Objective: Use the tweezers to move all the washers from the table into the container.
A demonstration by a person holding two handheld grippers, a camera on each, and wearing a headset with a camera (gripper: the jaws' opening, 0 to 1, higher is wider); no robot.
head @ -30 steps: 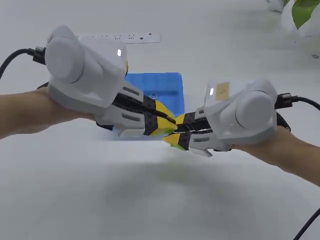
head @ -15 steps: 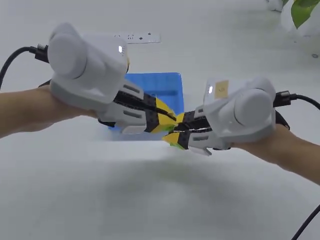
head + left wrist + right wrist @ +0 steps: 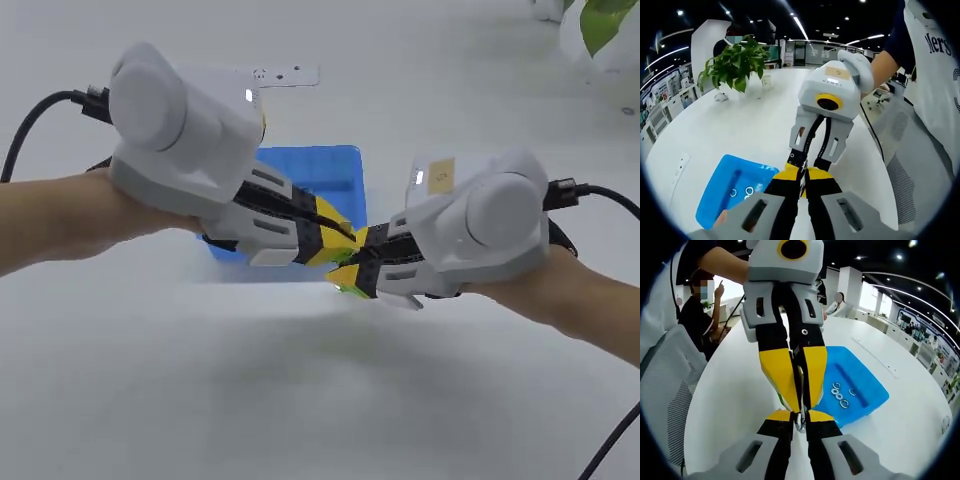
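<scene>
Over the desk (image 3: 300, 400), the left hand-held gripper (image 3: 338, 240) and right hand-held gripper (image 3: 352, 272) meet tip to tip, both clamped on the thin tweezers (image 3: 800, 421). Just behind, washers (image 3: 839, 396) lie in the blue container (image 3: 330, 165). A white strip (image 3: 285, 75) and a plant (image 3: 605, 20) sit farther off.

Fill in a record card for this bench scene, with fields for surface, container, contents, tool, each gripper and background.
surface: white table
container: blue container, open, just beyond the gripper tips
contents: several washers, lying flat inside
tool: thin metal tweezers, where the two grippers meet
left gripper: apparently shut on the tweezers, tip to tip with the right
right gripper: apparently shut on the tweezers
background: potted plant
</scene>
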